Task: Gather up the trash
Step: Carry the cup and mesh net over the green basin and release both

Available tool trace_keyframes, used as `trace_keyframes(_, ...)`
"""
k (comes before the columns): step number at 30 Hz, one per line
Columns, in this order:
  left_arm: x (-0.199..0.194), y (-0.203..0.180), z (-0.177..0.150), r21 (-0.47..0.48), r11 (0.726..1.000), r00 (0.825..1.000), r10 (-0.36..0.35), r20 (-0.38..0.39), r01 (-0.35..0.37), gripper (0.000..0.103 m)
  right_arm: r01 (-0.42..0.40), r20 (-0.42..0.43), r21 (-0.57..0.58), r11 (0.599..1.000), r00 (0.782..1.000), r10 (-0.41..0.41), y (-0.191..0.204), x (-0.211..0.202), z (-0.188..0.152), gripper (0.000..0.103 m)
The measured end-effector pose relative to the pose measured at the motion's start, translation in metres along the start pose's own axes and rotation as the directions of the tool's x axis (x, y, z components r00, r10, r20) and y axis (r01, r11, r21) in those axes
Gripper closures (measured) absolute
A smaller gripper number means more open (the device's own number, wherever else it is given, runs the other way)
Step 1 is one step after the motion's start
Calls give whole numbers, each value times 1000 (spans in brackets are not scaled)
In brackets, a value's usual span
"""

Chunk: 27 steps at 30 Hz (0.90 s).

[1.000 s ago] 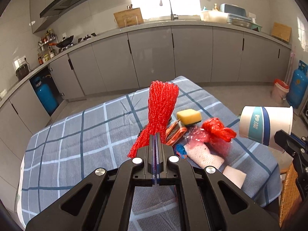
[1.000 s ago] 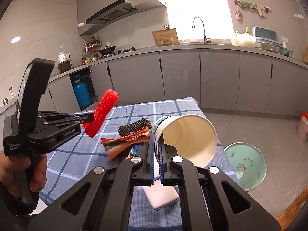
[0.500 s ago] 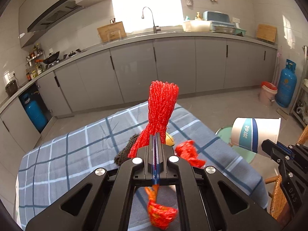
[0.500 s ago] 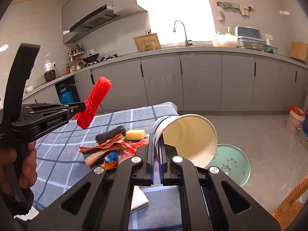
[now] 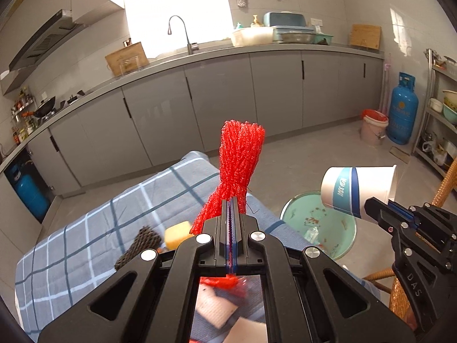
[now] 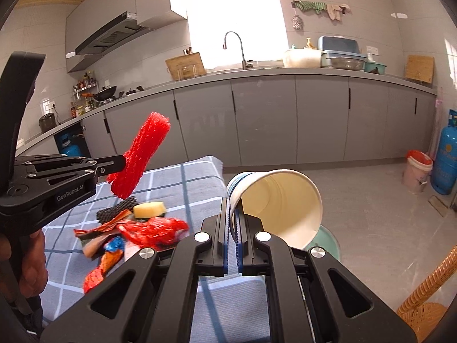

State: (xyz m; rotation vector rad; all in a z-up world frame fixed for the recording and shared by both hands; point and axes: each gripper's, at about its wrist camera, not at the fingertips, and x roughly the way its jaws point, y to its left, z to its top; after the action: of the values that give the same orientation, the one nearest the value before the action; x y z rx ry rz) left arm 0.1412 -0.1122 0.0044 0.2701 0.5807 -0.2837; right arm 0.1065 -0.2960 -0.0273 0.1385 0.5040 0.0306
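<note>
the red foam mesh sleeve [image 5: 240, 165], bunched and flared at its free end, stands pinched in the clenched left gripper [image 5: 232, 203] above the blue plaid tablecloth [image 5: 85, 243], while the right gripper [image 6: 234, 208] grips the rim of a white paper cup with a blue band [image 6: 280, 200], tipped on its side past the cloth's edge. beyond that edge, a round pale green bin [image 5: 322, 223] sits on the floor. a second ago both loads hung over the cloth's litter; now the cup is above the bin.
</note>
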Motion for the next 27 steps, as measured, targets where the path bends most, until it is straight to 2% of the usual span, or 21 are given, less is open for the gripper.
trace_keyframes(14,48,-59,13,71,997,998,-36,-52,40,101,51,-33,46,998,998,-50,-54,37,-2,97)
trace_keyframes(27,94,-96,14,107,990,989,-80,-123,94,101,83,-90,91,992,993,-75,-92,76,-14,97)
